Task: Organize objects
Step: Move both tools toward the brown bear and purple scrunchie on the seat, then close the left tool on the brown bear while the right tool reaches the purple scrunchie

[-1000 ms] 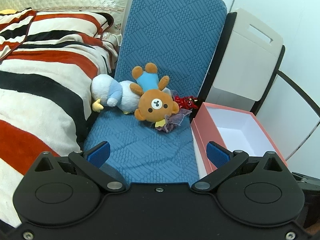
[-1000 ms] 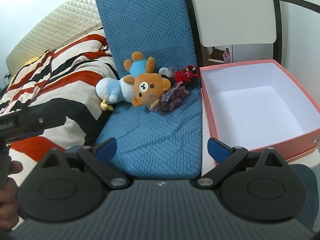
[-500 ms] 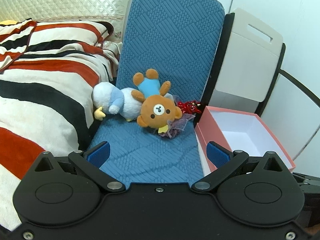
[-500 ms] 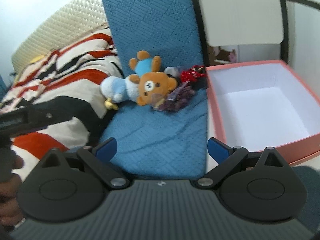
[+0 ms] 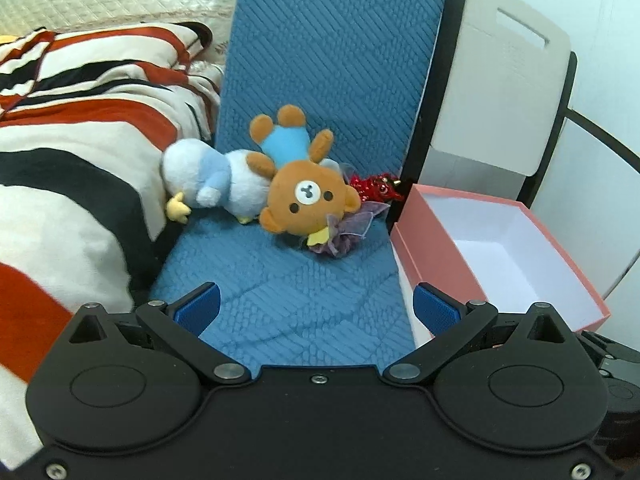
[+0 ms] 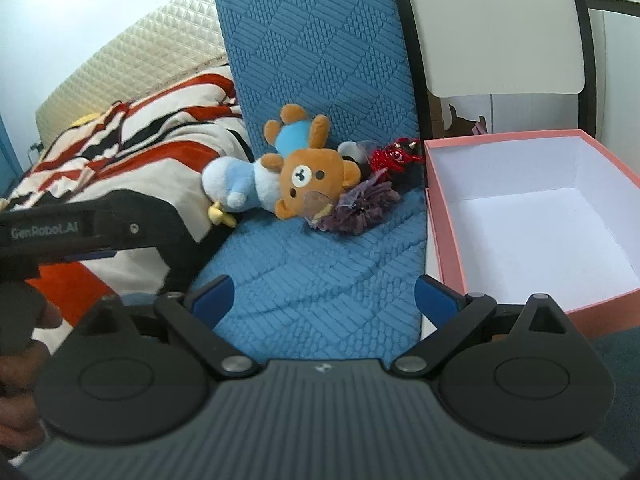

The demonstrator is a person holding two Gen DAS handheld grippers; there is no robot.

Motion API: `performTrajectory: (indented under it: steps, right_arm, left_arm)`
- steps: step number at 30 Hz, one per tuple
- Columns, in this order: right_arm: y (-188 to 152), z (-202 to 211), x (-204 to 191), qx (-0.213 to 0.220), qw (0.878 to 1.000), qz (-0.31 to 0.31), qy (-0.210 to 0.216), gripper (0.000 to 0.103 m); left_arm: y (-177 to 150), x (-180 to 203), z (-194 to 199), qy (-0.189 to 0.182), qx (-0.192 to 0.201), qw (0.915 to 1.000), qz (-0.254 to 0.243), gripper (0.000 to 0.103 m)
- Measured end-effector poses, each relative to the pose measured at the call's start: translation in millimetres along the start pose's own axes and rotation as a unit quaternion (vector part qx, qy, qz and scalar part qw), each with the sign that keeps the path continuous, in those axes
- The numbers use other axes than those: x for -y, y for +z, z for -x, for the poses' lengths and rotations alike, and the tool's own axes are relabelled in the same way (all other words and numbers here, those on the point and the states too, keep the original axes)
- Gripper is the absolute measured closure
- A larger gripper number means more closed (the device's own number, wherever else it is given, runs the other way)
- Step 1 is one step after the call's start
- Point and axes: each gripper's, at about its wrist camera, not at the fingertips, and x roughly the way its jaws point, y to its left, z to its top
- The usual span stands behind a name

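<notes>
A brown bear plush [image 5: 306, 196] [image 6: 308, 178] in a blue shirt lies upside down on a blue cushioned seat [image 5: 288, 288] [image 6: 320, 276]. A white and blue duck plush [image 5: 208, 184] [image 6: 236, 188] lies to its left. A purple mesh bundle [image 5: 344, 232] [image 6: 362, 208] and a small red toy [image 5: 376, 188] [image 6: 394, 156] lie to its right. An empty pink box [image 5: 496, 248] [image 6: 532, 228] stands right of the seat. My left gripper [image 5: 316, 308] and right gripper [image 6: 324, 300] are open and empty, held above the seat's front, short of the toys.
A red, black and cream striped blanket [image 5: 72, 152] [image 6: 132, 152] covers the bed on the left. A white and black panel [image 5: 504, 92] [image 6: 492, 24] stands behind the box. The left gripper's body [image 6: 80, 224] crosses the right wrist view's left side.
Both views have pulled back and tilted up slightly; the toys sit a little farther and higher in frame. The left gripper's body shows larger in the right wrist view. Jaws stay open.
</notes>
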Motion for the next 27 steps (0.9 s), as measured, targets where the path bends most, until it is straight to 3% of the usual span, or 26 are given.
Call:
performTrajectory:
  steps: [11, 17, 23, 27]
  right_arm:
    - [11, -43, 15, 0.027, 0.999, 0.017, 0.014, 0.017]
    - [24, -77, 16, 0.018, 0.999, 0.029, 0.016, 0.024]
    - [39, -111, 17, 0.005, 0.999, 0.038, 0.022, 0.029]
    - [47, -134, 12, -0.01, 0.999, 0.043, 0.025, 0.034]
  left_arm:
    - [46, -2, -71, 0.004, 0.016, 0.9997, 0.02, 0.0]
    - [60, -7, -121, 0.003, 0.003, 0.9999, 0.011, 0.0]
    - [67, -41, -180, -0.045, -0.039, 0.9943, 0.088, 0.001]
    - [72, -53, -209, -0.051, -0.053, 0.9937, 0.084, 0.001]
